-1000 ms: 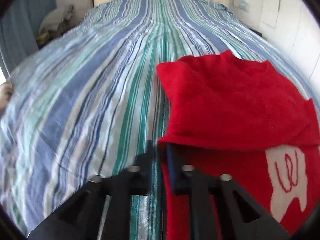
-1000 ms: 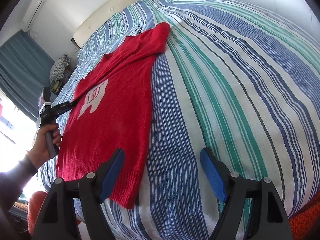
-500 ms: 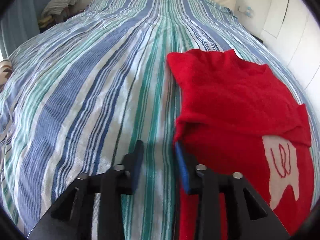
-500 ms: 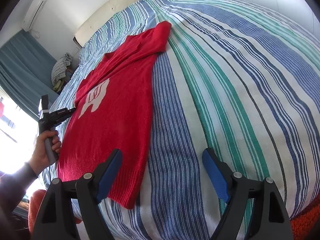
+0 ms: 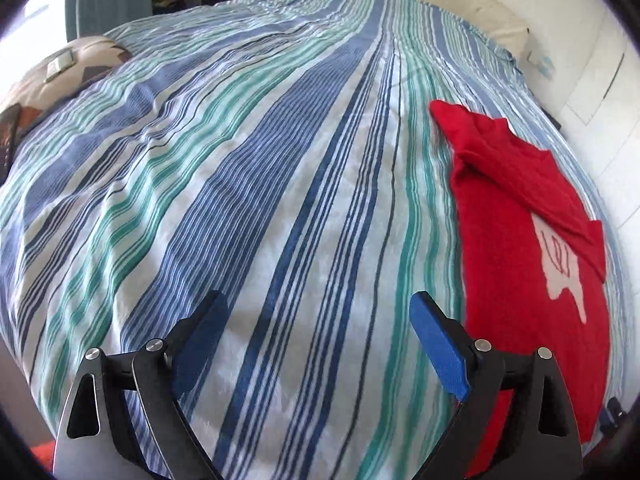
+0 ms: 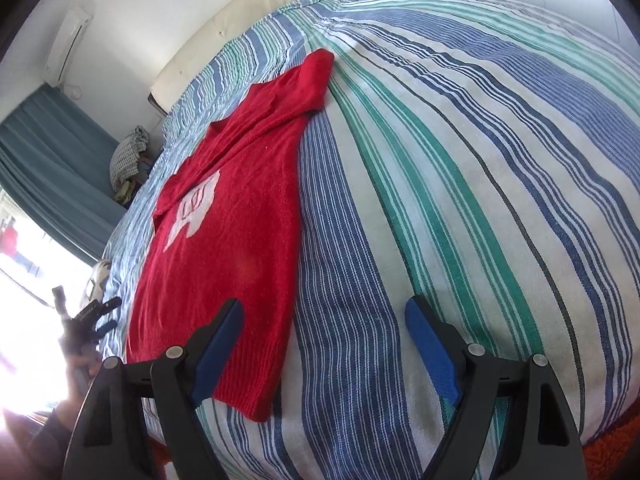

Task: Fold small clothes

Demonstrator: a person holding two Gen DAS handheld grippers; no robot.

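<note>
On the striped bedspread [image 6: 460, 168] a red sweater [image 6: 240, 216] is lying flat, one sleeve folded across its chest above the white emblem [image 6: 194, 208]; the left gripper [image 5: 320, 320] is hovering over bare stripes just beside the sweater's edge, jaws spread wide and gripping nothing; the right gripper [image 6: 324, 328] is hanging above the sweater's hem corner, its jaws likewise gaping wide and empty; a cream headboard [image 6: 248, 12] is showing beyond
</note>
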